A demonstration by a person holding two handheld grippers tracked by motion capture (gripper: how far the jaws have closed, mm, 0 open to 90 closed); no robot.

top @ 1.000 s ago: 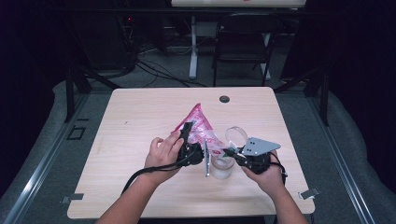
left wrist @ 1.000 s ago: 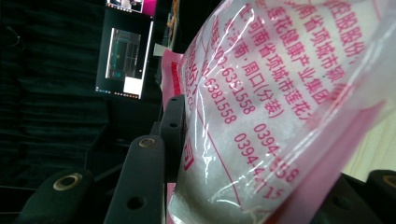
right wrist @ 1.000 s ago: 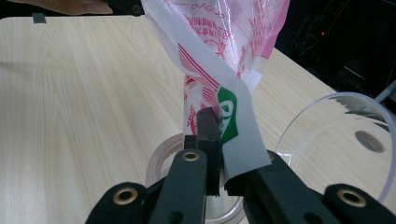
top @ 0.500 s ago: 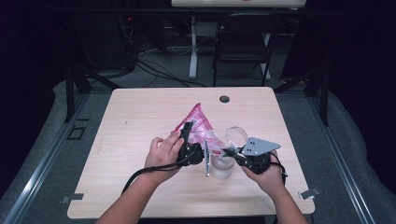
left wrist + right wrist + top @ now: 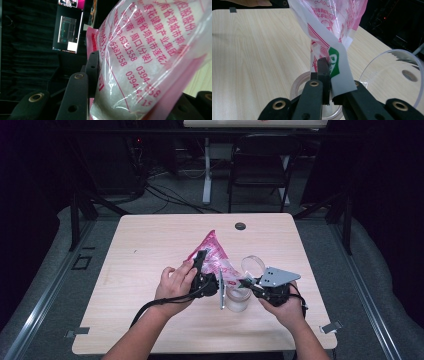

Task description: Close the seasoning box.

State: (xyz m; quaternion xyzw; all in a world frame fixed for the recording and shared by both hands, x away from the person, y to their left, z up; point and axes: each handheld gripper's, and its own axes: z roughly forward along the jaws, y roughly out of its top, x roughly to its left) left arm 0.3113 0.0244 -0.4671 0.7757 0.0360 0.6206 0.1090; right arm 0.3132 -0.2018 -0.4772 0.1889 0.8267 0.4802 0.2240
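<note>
Fingers of the right gripper (image 5: 327, 82) pinch the bag (image 5: 329, 30) corner above the jar (image 5: 237, 297); left gripper (image 5: 130, 100) fingers clasp the bag's body, half open.

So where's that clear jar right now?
In the high view, the clear jar stands near the table's front edge, between both hands, under the pink bag.

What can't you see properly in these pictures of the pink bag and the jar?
- Inside the jar: in the high view it is too small, and in the right gripper view the right gripper and the bag's corner cover its mouth.
- Whole bag: cut off by the left gripper view's edges.
- Left gripper pads: hidden in the high view by the bag.
- Round clear lid: cut off by the right edge.
</note>
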